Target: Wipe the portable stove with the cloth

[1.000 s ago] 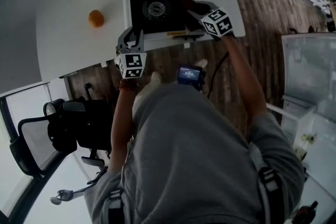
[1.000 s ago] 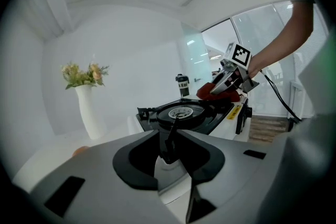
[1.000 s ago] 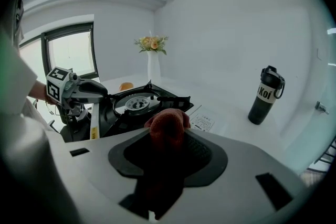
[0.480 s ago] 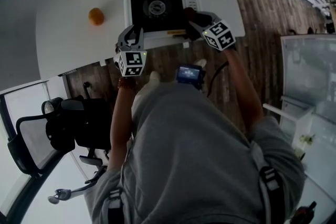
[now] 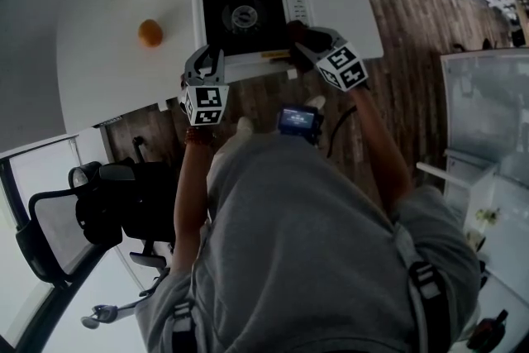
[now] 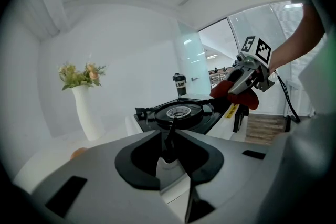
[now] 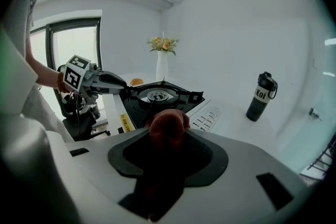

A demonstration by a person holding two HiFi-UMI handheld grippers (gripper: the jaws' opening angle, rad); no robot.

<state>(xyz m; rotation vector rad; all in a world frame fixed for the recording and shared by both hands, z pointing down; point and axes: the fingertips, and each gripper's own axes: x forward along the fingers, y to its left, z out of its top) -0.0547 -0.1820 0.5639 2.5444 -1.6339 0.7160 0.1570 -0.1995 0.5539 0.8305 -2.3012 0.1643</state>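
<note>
Portable stove (image 5: 245, 16) — black top, level, red cloth (image 7: 167, 123) bunched at its corner

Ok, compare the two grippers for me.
The right gripper is clamped on the red cloth; the left gripper holds no cloth, its jaws closing around the portable stove's white edge. The right gripper is at the stove's near right corner, the left gripper at its near left. Both carry marker cubes.
</note>
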